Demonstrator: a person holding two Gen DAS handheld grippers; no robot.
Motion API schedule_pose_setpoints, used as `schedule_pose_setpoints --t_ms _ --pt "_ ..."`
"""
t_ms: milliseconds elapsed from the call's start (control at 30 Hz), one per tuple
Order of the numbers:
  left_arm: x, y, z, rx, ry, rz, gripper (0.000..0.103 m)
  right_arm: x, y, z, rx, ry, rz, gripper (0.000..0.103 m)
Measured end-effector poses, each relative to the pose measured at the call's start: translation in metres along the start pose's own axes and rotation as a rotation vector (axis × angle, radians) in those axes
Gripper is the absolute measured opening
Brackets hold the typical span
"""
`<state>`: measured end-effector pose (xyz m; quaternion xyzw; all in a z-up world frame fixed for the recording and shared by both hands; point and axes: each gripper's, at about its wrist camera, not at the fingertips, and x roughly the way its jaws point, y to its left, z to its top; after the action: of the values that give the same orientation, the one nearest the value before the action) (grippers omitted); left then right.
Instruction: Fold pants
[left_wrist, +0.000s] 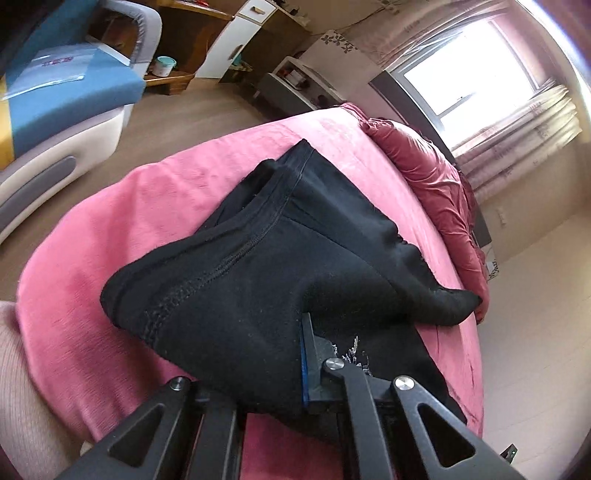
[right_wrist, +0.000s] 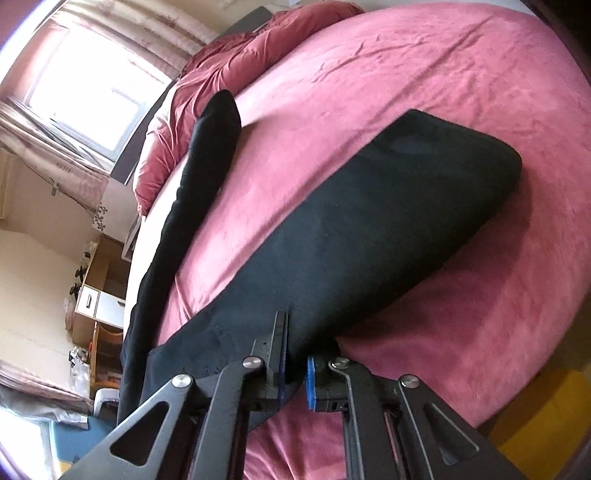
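Observation:
Black pants (left_wrist: 258, 280) lie on a pink bed (left_wrist: 155, 177). In the left wrist view my left gripper (left_wrist: 295, 354) is shut on the pants near the waistband, and the cloth drapes over the fingers and hides the left one. In the right wrist view the pants (right_wrist: 369, 221) stretch away across the bed (right_wrist: 443, 92), with one leg (right_wrist: 207, 155) running along the bed's left edge. My right gripper (right_wrist: 295, 365) is shut on a fold of the black cloth between its blue pads.
A dark red duvet (left_wrist: 436, 184) is bunched at the head of the bed under a bright window (left_wrist: 472, 62). A blue and white sofa (left_wrist: 55, 103) and wooden cabinets (left_wrist: 236, 33) stand across the floor. A desk with drawers (right_wrist: 99, 295) is beside the bed.

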<state>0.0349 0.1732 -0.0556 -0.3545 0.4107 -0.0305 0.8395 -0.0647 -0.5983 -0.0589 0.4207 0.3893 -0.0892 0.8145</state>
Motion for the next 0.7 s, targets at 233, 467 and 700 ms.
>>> schedule_pose_setpoints --t_ms 233,467,700 --pt "0.02 0.017 -0.017 -0.024 0.108 0.089 0.013 0.02 -0.009 -0.006 -0.027 0.063 -0.093 0.022" --pt "-0.045 -0.03 -0.026 0.141 -0.104 0.177 0.02 -0.029 -0.015 -0.009 -0.092 -0.077 -0.206 0.032" --pt "-0.073 -0.071 -0.018 0.235 -0.355 0.281 0.02 -0.011 0.018 0.044 -0.121 -0.137 -0.097 0.032"
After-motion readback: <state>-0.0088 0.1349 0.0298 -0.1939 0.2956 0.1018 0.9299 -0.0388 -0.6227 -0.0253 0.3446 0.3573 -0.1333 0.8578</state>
